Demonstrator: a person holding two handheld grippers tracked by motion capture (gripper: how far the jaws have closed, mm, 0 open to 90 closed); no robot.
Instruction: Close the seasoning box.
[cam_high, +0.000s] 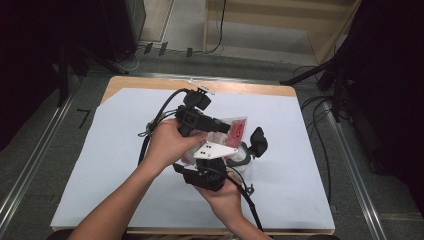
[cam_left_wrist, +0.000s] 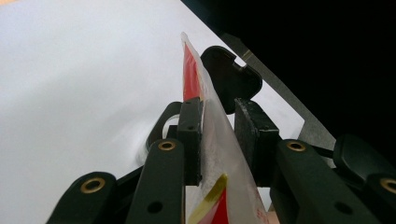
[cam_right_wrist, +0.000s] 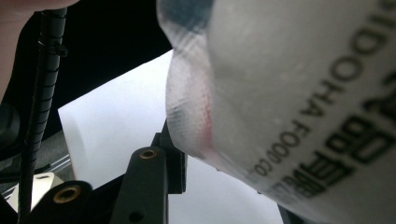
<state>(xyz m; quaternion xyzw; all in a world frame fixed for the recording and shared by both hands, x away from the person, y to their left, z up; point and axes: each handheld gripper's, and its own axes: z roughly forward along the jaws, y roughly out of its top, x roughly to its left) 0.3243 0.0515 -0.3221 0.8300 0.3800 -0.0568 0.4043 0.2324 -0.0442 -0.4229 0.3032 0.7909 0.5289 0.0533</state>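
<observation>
Both hands meet over the middle of the table (cam_high: 125, 150), which carries a white sheet, and between them hangs a clear plastic packet (cam_high: 235, 131) with red print. The left claw (cam_high: 224, 127) comes in from nine o'clock, pointing toward three o'clock, and in the left gripper view the packet (cam_left_wrist: 219, 135) stands edge-on between its two black pads (cam_left_wrist: 191, 135). The pad on the left lies flat against the film; the other pad sits just beside it, and whether it presses I cannot tell for sure, but the packet hangs there clear of the table, so this claw pinches it. The right claw (cam_high: 212, 170) sits at six o'clock below the packet, in the person's right hand (cam_high: 225, 197). In the right gripper view the packet (cam_right_wrist: 289, 93) bulges large and close, black lettering on it, and covers one jaw. Whether the right claw pinches it or stands spread I cannot tell. Toward three o'clock of the packet, a black rounded piece (cam_high: 258, 141) rests on the sheet, close beside a grey ring (cam_high: 244, 159).
</observation>
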